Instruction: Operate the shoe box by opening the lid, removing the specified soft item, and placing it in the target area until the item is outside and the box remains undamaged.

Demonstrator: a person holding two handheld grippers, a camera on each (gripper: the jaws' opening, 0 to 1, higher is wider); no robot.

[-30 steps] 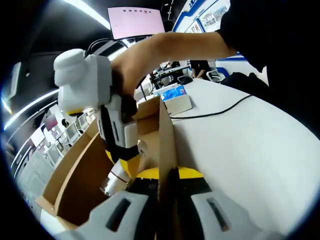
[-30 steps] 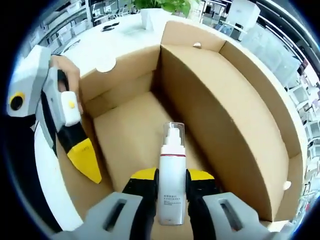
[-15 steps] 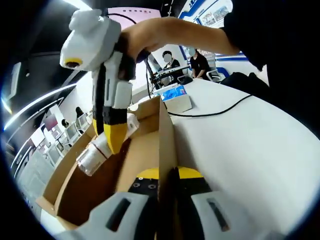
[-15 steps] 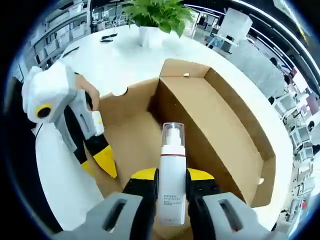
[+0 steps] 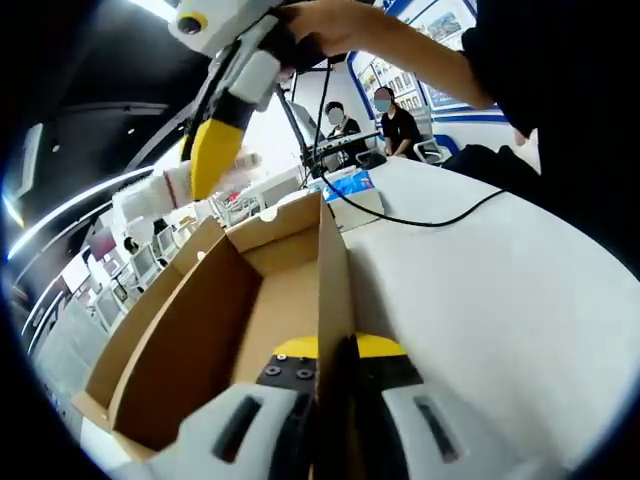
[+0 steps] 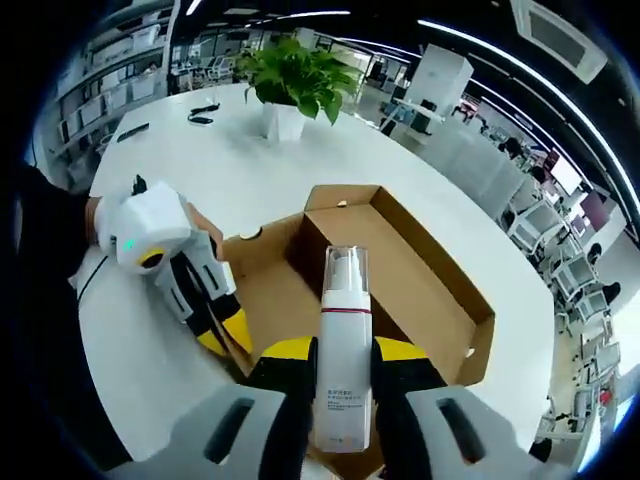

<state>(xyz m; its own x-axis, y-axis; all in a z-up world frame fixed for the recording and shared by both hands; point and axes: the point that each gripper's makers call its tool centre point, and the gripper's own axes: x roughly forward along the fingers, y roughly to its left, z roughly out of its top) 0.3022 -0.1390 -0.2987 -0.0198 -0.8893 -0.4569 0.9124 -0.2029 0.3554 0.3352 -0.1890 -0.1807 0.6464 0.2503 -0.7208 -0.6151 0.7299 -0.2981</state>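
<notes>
Shoe box, brown cardboard and open at the top, sits on a white bench. In the right gripper view it lies well below the camera, its inside bare brown card. The right claw, with yellow-tipped black jaws, is closed tight around a white pump bottle with a clear cap and a thin red band; the bottle stands upright between the jaws, held in the air above the box. To the left in that view, the left claw reaches down to the near wall of the box, held by a person's hand. In the left gripper view, the left claw is pinched shut on the thin cardboard wall of the shoe box, one jaw on each side of the edge. Above the box, the right claw hangs in the air, gripping the bottle. A black cable trails across the bench. A small blue and white carton sits beyond the box. A green potted plant stands on the far side of the bench in the right gripper view.
</notes>
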